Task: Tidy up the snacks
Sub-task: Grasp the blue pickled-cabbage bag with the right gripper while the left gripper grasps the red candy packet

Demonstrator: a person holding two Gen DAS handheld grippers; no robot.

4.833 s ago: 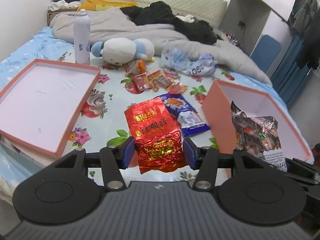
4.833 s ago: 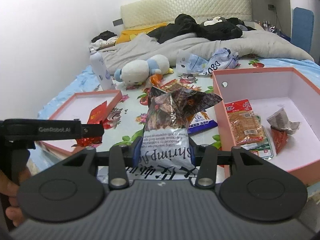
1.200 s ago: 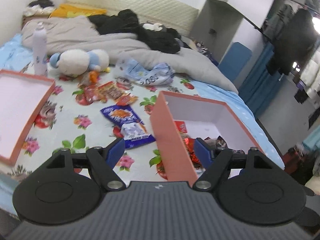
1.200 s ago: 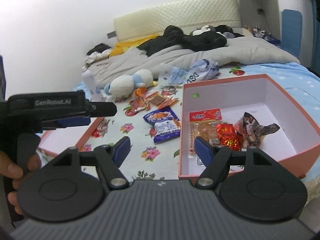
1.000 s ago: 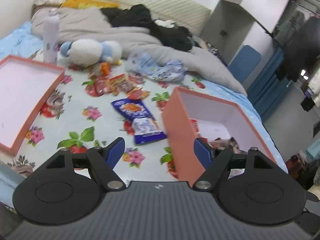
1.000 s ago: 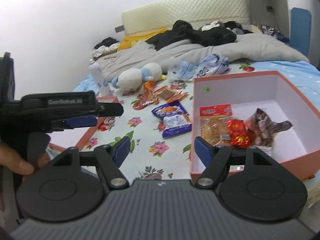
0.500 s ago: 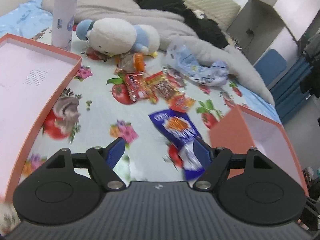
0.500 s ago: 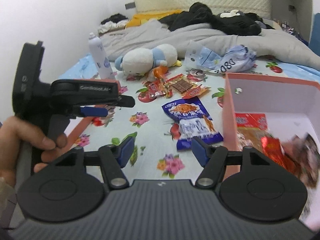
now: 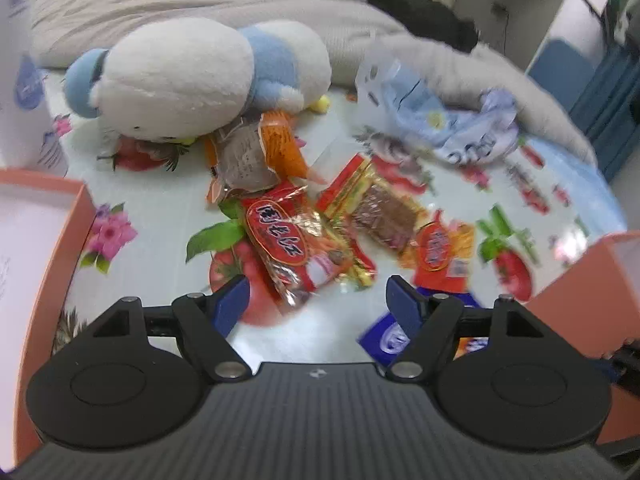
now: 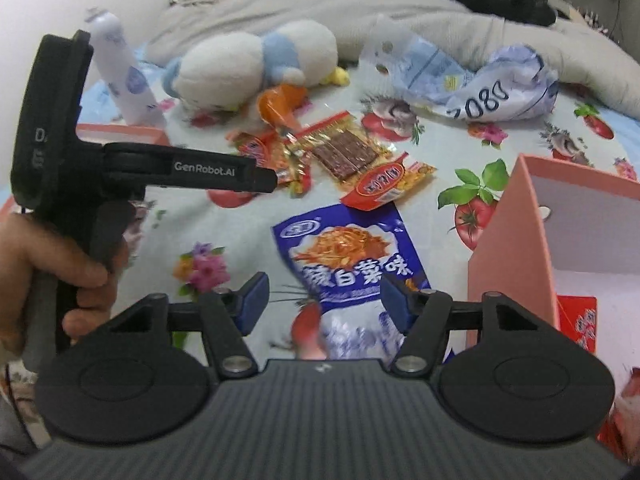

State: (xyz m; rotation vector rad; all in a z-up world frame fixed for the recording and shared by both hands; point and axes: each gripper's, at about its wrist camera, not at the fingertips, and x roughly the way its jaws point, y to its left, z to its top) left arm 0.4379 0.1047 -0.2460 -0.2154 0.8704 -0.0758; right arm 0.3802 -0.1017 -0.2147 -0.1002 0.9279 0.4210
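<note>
Over the flowered bed sheet (image 9: pixel 152 264), both grippers have swung away from the coral box (image 10: pixel 516 248) since a second ago and now hang above loose snacks. Left gripper (image 9: pixel 316 300) — jaws wide apart, empty — sits just short of a red snack packet (image 9: pixel 288 240). Right gripper (image 10: pixel 322 298) has its jaws closing around a blue noodle packet (image 10: pixel 348 252), seemingly not yet pressing it. Only the right view shows the hand (image 10: pixel 52 264) holding the left tool; only the left view shows the tray (image 9: pixel 52 248).
</note>
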